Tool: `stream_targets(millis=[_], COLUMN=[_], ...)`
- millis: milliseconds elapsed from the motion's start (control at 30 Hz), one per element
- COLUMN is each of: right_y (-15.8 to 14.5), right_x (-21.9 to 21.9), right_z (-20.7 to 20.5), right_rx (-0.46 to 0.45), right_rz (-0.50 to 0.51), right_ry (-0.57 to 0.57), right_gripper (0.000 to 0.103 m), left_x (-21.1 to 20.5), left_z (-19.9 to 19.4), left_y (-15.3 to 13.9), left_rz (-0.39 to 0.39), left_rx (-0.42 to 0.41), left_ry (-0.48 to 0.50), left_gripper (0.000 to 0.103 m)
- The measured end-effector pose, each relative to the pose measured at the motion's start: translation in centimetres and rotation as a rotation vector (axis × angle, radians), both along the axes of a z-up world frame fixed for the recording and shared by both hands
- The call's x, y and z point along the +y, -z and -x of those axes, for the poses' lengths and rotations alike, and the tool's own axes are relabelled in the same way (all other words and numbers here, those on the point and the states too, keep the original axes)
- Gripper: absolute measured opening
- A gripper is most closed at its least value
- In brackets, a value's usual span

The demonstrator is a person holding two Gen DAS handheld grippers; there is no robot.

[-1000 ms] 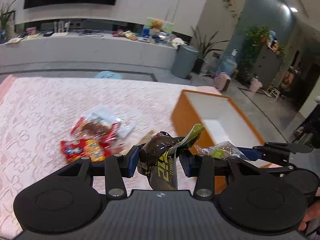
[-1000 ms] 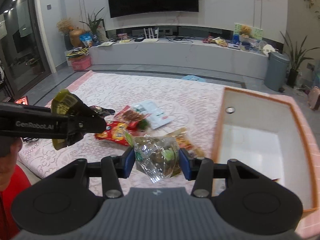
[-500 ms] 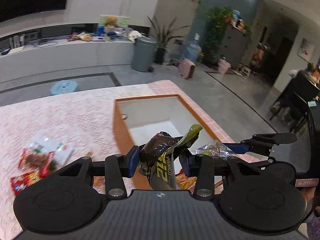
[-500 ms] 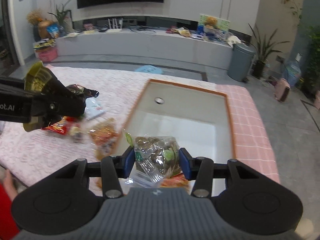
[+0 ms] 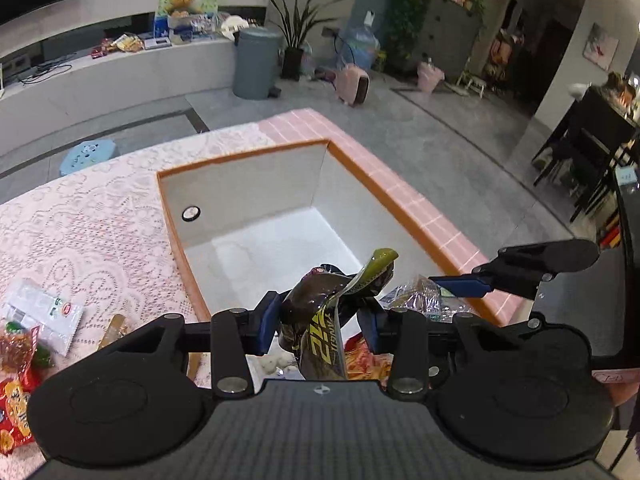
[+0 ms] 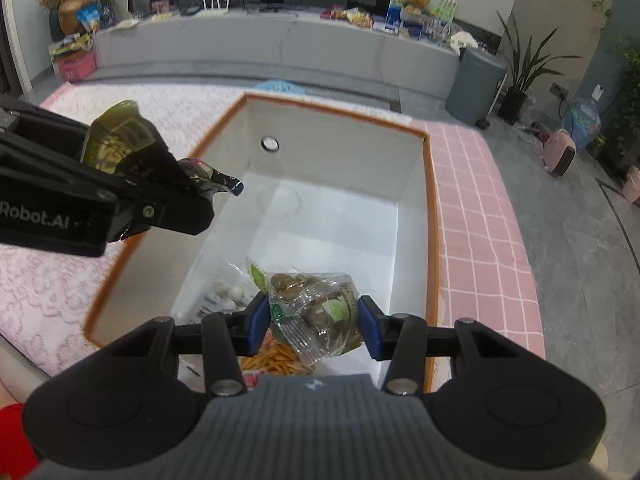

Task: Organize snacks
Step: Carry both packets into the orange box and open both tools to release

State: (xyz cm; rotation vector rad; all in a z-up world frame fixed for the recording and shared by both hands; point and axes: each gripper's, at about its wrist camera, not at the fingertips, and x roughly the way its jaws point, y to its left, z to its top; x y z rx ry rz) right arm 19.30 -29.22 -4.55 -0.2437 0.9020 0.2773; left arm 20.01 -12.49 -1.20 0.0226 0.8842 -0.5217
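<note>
The step in hand looks like the drop: both snacks hang over the open box (image 6: 412,184), a deep white bin with an orange rim, and what comes next should be letting the jaws spread so each packet falls inside. The left gripper (image 5: 318,326) pinches a dark, glossy foil packet (image 5: 320,320) with yellow-green lettering, crumpled at the neck, above the box's near-left corner. The right gripper (image 6: 314,316) squeezes a clear, crinkly bag (image 6: 316,312) of brown pieces above the near end of the box. Already inside, near that end, lie an orange packet (image 6: 276,360) of stick-shaped snacks and a pale bag (image 6: 224,296) of round white sweets (partly hidden). More packets (image 5: 24,344) wait left of the box, on the pink lace cloth (image 5: 80,232).
</note>
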Motion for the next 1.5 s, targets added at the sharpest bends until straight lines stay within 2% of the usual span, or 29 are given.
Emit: stream_targets(millis=[367, 567, 800, 1033, 1133, 1267, 1500], right_y=[2.9, 3.3, 4.0, 4.1, 4.2, 4.1, 4.1], right_x=[1.1, 1.0, 1.0, 1.0, 1.2, 1.4, 1.7], right_z=[-3.0, -4.0, -5.1, -5.0, -5.0, -5.1, -5.2], right_rx=[0.069, 0.072, 0.08, 0.086, 0.086, 0.089, 0.097], right_rz=[0.112, 0.151, 0.197, 0.214, 0.221, 0.226, 0.24], right_ry=[-0.072, -0.101, -0.107, -0.124, -0.133, -0.139, -0.143], right_gripper=[0.046, 0.046, 0.046, 0.046, 0.046, 0.046, 0.047], left_x=[-2.1, -2.6, -3.8, -4.2, -4.2, -4.2, -3.2], left_z=[-1.4, -1.7, -1.7, -2.1, -2.0, -1.7, -1.7], left_y=[2.9, 4.1, 4.4, 4.5, 4.1, 3.7, 2.5], left_rz=[-0.159, -0.209, -0.277, -0.276, -0.259, -0.254, -0.194], left_rx=[0.019, 0.053, 0.035, 0.018, 0.004, -0.026, -0.025], left_ry=[0.095, 0.122, 0.16, 0.182, 0.186, 0.198, 0.169], left_gripper=[0.047, 0.047, 0.047, 0.048, 0.052, 0.065, 0.068])
